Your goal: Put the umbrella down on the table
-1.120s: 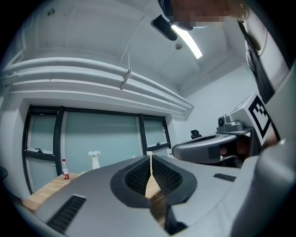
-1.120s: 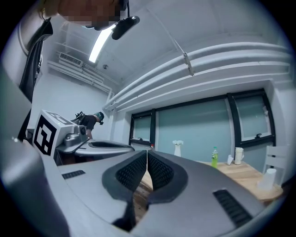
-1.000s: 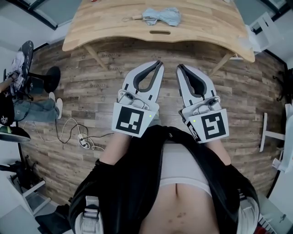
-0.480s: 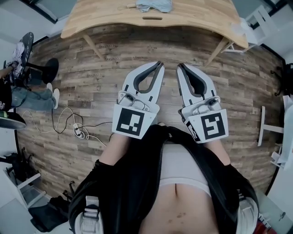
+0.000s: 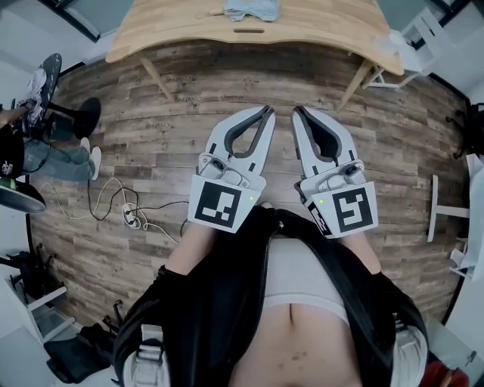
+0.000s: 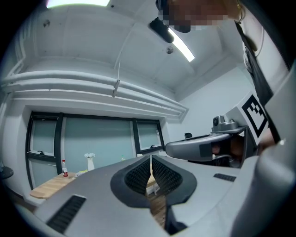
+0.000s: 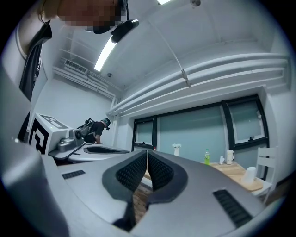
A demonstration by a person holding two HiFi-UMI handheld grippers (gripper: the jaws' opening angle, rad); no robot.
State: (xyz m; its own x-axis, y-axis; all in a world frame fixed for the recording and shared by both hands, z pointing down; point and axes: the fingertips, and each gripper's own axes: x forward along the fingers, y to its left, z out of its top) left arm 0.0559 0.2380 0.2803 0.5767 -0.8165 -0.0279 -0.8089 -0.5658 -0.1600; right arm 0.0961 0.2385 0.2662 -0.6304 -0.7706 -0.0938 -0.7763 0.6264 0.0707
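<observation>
Left tool (image 5: 264, 111) and right tool (image 5: 297, 112), both clenched empty, well short of the umbrella (image 5: 243, 9) on the table (image 5: 325, 29)

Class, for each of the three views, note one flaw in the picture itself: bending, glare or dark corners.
Head view: the wide lens bows the table edge and floor planks into curves. Left gripper view: black rounded corners, and the ceiling lamp burns out white. Right gripper view: the same dark corners, a glaring ceiling lamp, and bent window frames.

pale blue umbrella (image 5: 243, 8) on a light wood table (image 5: 318, 26), grey-brown plank floor (image 5: 151, 136), white grippers with black-white marker cubes (image 5: 221, 208)
</observation>
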